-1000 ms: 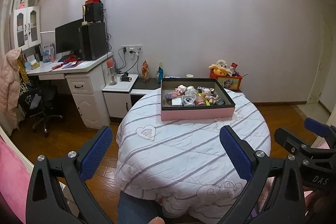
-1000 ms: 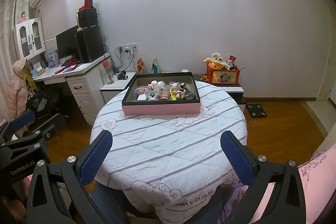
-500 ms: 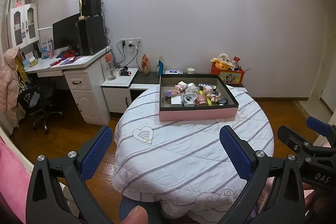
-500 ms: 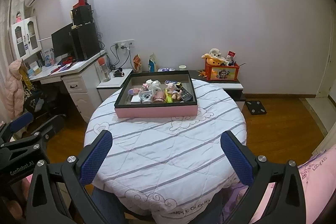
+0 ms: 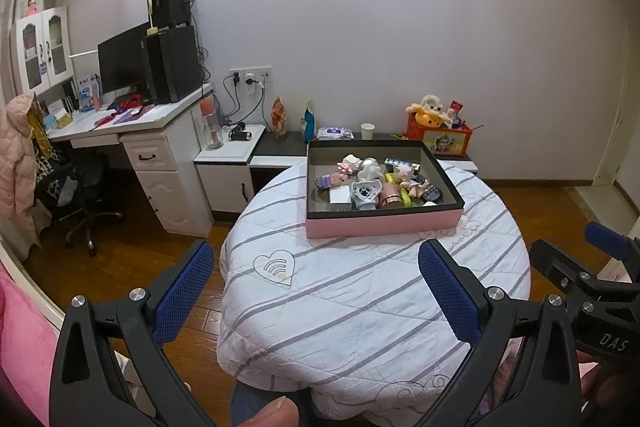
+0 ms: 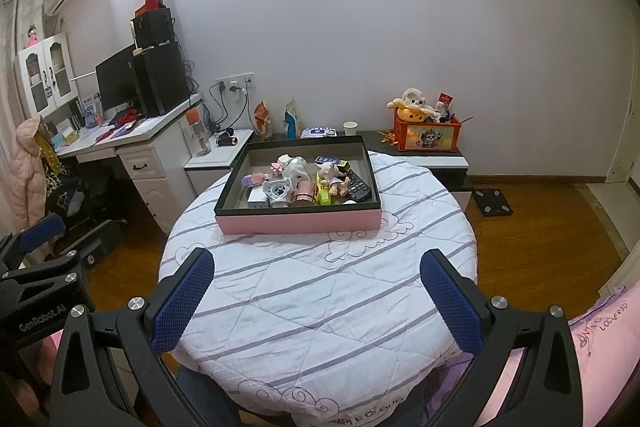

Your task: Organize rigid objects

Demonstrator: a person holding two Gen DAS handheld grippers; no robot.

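Observation:
A shallow box with pink sides and a dark rim (image 5: 384, 225) (image 6: 298, 221) sits on the far half of a round table with a striped white cloth (image 5: 360, 299) (image 6: 320, 291). Inside lie several small objects: a white round gadget (image 5: 365, 191) (image 6: 277, 190), a pink cylinder (image 5: 390, 194) (image 6: 305, 191), a black remote (image 5: 430, 191) (image 6: 360, 187), small figurines and cards. My left gripper (image 5: 316, 281) is open and empty, short of the box. My right gripper (image 6: 318, 283) is open and empty over the table's near half.
A white desk with monitor and black speakers (image 5: 160, 67) stands at left, with an office chair (image 5: 80, 195) beside it. A low cabinet behind the table holds an orange toy box (image 6: 426, 135). A black scale (image 6: 492, 201) lies on the wooden floor.
Both grippers have moved forward and a little up toward the table; the box appears nearer and seen more from above. Jaws stay open.

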